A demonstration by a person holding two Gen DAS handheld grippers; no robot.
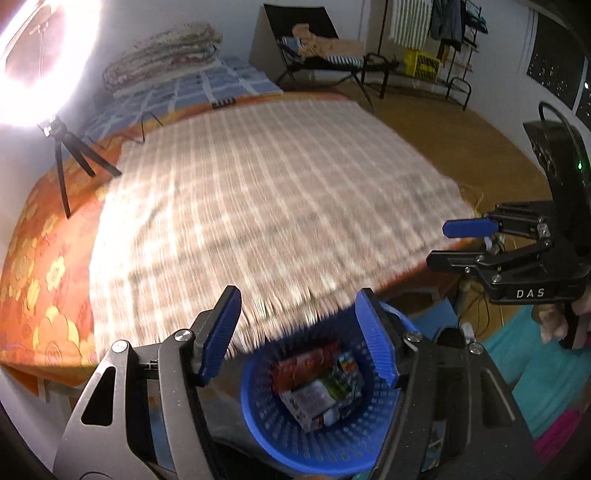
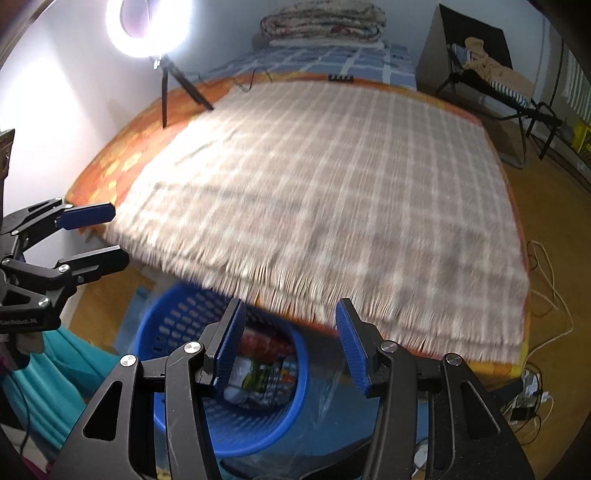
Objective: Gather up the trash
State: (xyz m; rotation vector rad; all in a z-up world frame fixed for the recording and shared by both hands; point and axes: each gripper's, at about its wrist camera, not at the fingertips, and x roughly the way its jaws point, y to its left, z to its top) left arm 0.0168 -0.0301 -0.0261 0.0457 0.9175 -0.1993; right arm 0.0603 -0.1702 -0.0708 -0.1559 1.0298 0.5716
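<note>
A beige-and-white checked blanket (image 1: 266, 199) covers an orange sheet (image 1: 40, 273) with yellow flowers; beyond lies a blue-and-white grid bedspread (image 1: 207, 85). Below, a blue perforated basket (image 1: 258, 417) holds red, white and green wrappers (image 1: 317, 387). Blue pads line both grippers' black fingers.

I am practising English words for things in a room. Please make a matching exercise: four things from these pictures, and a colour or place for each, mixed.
Things:
1. basket
2. wrappers
3. checked blanket
4. ring light

Descriptions:
A. spread over the bed
B. blue, with holes
C. glowing by the wall
D. lying inside the basket

Pairs: 1-B, 2-D, 3-A, 4-C
</note>
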